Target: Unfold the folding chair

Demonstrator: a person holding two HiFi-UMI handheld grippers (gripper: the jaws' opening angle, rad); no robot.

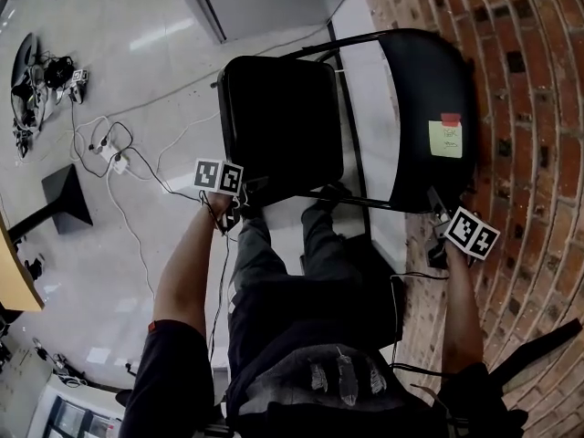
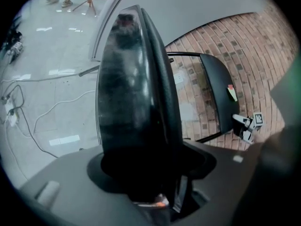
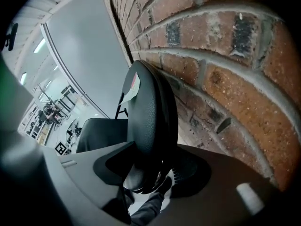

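- At the floor's (image 1: 164, 71) edge along the brick wall (image 1: 534, 89), the folding chair (image 1: 354, 153) stands with its seat (image 1: 283, 126) about level and its backrest (image 1: 424, 99) towards the bricks.
- The left gripper (image 1: 233, 210) has its jaws apart around the seat's near edge. A sliver of gap shows, so it looks slack rather than clamped.
- The right gripper (image 1: 438, 219) is clamped on the backrest's rim, its jaws fairly wide.
- To finish well, steady the backrest with the right gripper. Press the seat down until the frame stops, and watch that the legs do not skid.
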